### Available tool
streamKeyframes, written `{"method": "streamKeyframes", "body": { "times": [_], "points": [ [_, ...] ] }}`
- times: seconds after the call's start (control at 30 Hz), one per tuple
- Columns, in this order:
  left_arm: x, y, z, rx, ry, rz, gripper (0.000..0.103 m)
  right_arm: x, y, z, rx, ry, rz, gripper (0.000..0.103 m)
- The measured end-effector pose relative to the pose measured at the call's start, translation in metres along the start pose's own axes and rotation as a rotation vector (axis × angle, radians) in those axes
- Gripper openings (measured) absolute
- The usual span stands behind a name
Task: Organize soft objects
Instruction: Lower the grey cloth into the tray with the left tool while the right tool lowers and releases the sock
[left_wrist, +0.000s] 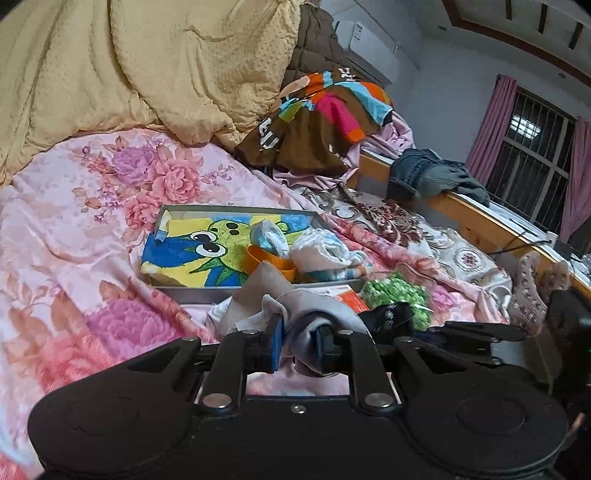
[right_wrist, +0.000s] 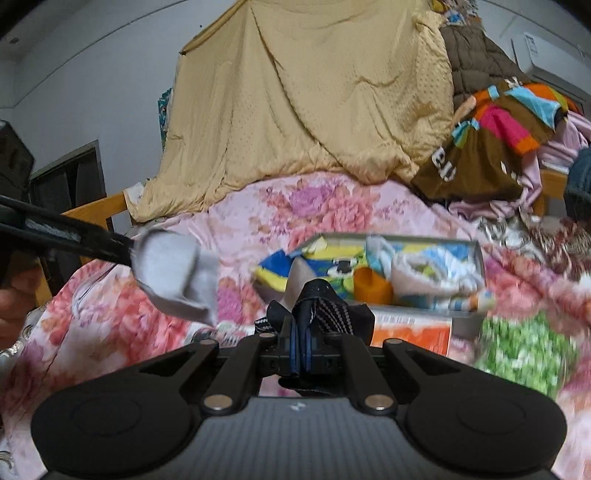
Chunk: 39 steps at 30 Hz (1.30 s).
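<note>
My left gripper (left_wrist: 298, 341) is shut on a grey sock (left_wrist: 314, 314) and holds it above the floral bedspread; it also shows at the left of the right wrist view (right_wrist: 173, 269). My right gripper (right_wrist: 303, 345) is shut on a dark patterned cloth (right_wrist: 317, 302); that cloth also shows in the left wrist view (left_wrist: 388, 314). A grey tray (left_wrist: 184, 216) ahead on the bed holds a cartoon towel (left_wrist: 199, 251), an orange cup (left_wrist: 269, 262) and rolled white-and-blue cloths (left_wrist: 325, 251). The tray also shows in the right wrist view (right_wrist: 476, 251).
A green-and-white cloth (left_wrist: 399, 295) and an orange packet (left_wrist: 351, 299) lie right of the tray. A yellow quilt (left_wrist: 147, 66) and a colourful brown garment (left_wrist: 321, 118) are piled behind. Jeans (left_wrist: 424, 173) hang over the wooden bed rail (left_wrist: 491, 218).
</note>
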<state>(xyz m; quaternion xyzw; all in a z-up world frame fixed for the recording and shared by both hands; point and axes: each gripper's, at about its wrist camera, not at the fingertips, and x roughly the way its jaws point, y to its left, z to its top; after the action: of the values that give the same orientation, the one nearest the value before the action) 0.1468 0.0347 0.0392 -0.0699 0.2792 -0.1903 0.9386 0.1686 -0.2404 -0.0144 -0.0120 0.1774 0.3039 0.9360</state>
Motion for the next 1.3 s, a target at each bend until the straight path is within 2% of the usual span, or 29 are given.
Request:
{"method": "streamKeyframes", "body": {
  "times": [0.27, 0.47, 0.6, 0.7, 0.93, 1.17, 1.3],
  "points": [
    [0.056, 0.013, 0.035, -0.008, -0.004, 0.052, 0.018, 0.036, -0.036, 0.042, -0.01, -0.05, 0.005, 0.006],
    [0.101, 0.024, 0.067, -0.094, 0.007, 0.132, 0.018, 0.066, -0.069, 0.071, 0.014, -0.078, -0.011, 0.006],
    [0.131, 0.029, 0.082, -0.123, 0.023, 0.188, 0.018, 0.087, -0.094, 0.082, 0.11, -0.112, -0.031, 0.006],
    [0.157, 0.029, 0.089, -0.149, 0.048, 0.211, 0.018, 0.1, -0.107, 0.082, 0.133, -0.116, -0.062, 0.006],
    [0.209, 0.014, 0.105, -0.128, 0.068, 0.225, 0.018, 0.123, -0.131, 0.073, 0.127, -0.087, -0.146, 0.006],
    [0.249, 0.007, 0.108, -0.151, 0.091, 0.267, 0.018, 0.14, -0.148, 0.06, 0.15, -0.028, -0.169, 0.006],
    [0.266, 0.011, 0.103, -0.179, 0.138, 0.284, 0.018, 0.147, -0.152, 0.054, 0.146, 0.007, -0.186, 0.007]
  ]
}}
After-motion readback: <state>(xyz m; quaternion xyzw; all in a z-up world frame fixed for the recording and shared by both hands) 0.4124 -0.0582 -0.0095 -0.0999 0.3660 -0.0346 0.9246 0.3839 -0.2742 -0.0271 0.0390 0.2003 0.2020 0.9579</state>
